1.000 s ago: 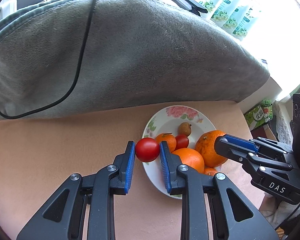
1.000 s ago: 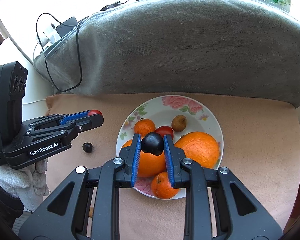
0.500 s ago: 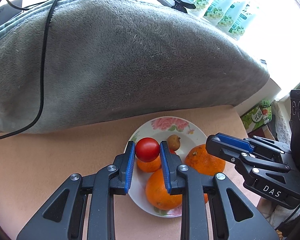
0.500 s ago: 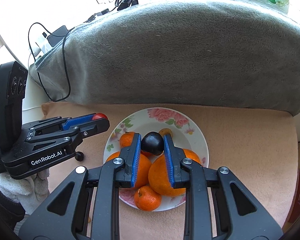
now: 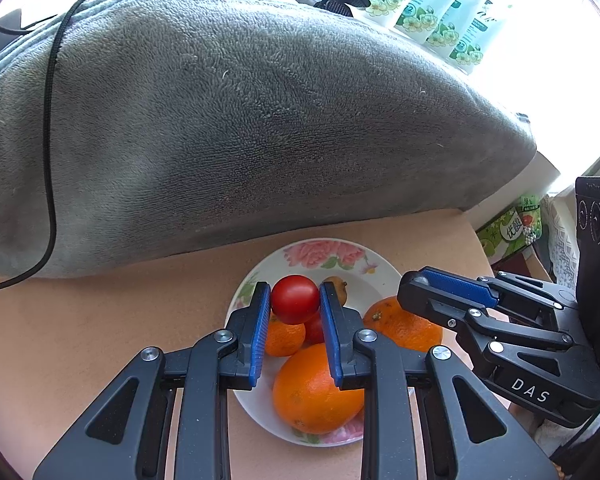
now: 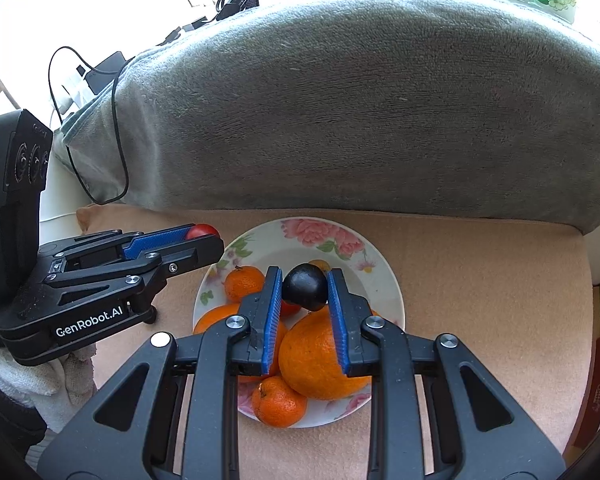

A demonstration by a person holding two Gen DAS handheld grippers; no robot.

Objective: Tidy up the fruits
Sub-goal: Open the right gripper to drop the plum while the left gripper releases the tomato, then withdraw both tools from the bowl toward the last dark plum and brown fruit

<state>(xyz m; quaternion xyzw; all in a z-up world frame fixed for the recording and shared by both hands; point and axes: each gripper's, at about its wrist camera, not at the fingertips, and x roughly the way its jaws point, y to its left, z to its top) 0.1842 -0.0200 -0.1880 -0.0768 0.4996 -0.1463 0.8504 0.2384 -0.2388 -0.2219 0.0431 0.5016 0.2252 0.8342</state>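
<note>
A: Moved both grippers forward over the last second. Left gripper [image 5: 295,307] started beside the plate's [image 5: 374,258] left rim, ended up above the fruit, red tomato [image 5: 294,298] carried along.

B: Same on the right. Right gripper [image 6: 304,294] pushed further in over the plate [image 6: 384,276], dark plum [image 6: 304,286] brought past the big orange [image 6: 320,360] toward the middle. Also lost sight of that small dark fruit on the mat, hidden behind the left gripper [image 6: 208,240] by the end.

A: Yep, and drew closer to the grey towel [image 5: 260,120] too.
</note>
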